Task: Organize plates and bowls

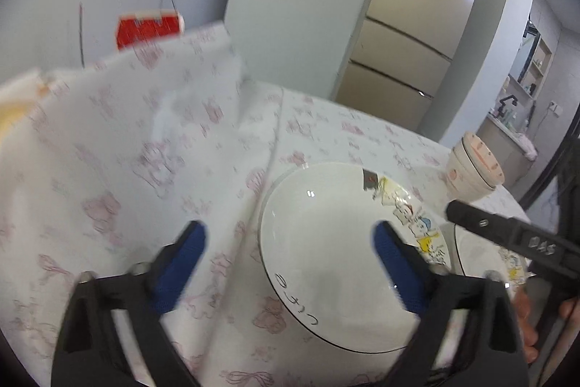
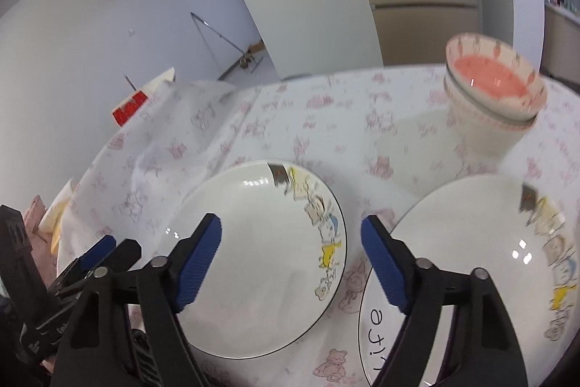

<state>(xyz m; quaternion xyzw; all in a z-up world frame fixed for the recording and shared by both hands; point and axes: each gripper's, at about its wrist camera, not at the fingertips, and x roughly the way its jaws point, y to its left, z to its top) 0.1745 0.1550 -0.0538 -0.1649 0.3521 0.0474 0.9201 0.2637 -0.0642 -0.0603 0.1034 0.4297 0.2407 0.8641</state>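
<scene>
Left wrist view shows your left gripper (image 1: pixel 290 242) with its blue pads spread wide, gripping nothing; the left plate (image 1: pixel 326 256) lies beneath and between them on the patterned tablecloth (image 1: pixel 127 151), and you cannot tell whether the right pad (image 1: pixel 395 263) touches the plate. Your right gripper's black body (image 1: pixel 507 238) enters at the right edge of that picture, above a sliver of the right plate (image 1: pixel 482 252).

Right wrist view shows your right gripper (image 2: pixel 291 254) with its jaws also apart and empty, poised over the strip of cloth between the two plates: the left pad (image 2: pixel 199 260) hangs over the left plate (image 2: pixel 268 263), the right pad (image 2: pixel 384 263) over the near rim of the right plate (image 2: pixel 471 260). Only this view shows that second plate almost whole, and the pink inside of the stacked bowls (image 2: pixel 493 100) at the far right. Only the left view shows the beige fridge (image 1: pixel 409 35) beyond the table.
</scene>
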